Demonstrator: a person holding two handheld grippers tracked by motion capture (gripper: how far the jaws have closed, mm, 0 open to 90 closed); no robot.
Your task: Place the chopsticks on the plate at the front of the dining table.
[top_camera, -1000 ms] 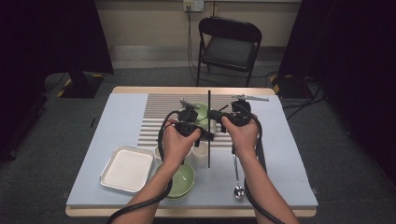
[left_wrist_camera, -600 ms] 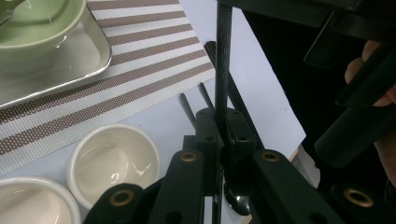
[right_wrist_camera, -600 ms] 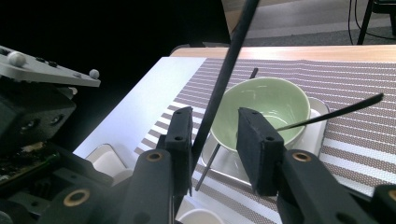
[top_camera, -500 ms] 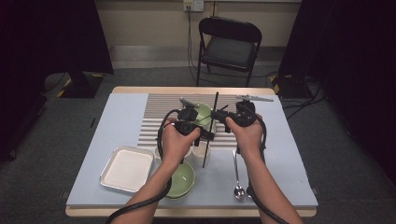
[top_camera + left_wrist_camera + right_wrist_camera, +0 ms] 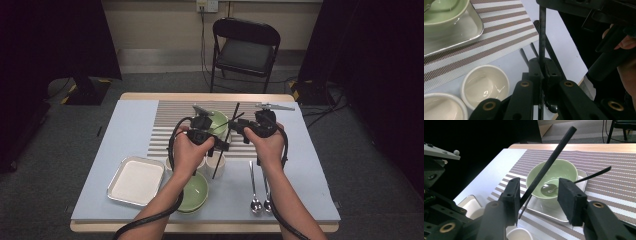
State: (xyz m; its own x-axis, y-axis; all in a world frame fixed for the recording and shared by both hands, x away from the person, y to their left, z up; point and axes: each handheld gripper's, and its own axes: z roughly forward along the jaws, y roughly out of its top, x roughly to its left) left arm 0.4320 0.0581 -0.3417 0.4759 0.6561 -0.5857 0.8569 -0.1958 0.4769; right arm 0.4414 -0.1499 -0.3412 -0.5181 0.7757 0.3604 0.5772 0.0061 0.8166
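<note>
- The left claw [image 5: 220, 145] is pinching a black chopstick [image 5: 226, 140] and holds it steeply tilted above the desk [image 5: 125, 125], over two small white cups [image 5: 485, 83].
- The right claw [image 5: 540, 195] has just been opening; its pads [image 5: 571, 195] stand spread, with the chopstick [image 5: 549, 162] running just beside the left one.
- Beyond sits a green bowl [image 5: 554, 173] on a tray.

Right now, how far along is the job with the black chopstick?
Done: two spoons lie near the front edge of the table. In hand: the left tool is clamped on the black chopstick; the right tool has just been opening its jaws, the chopstick between them, unpinched. Left: probably laying the chopstick down on the table.
</note>
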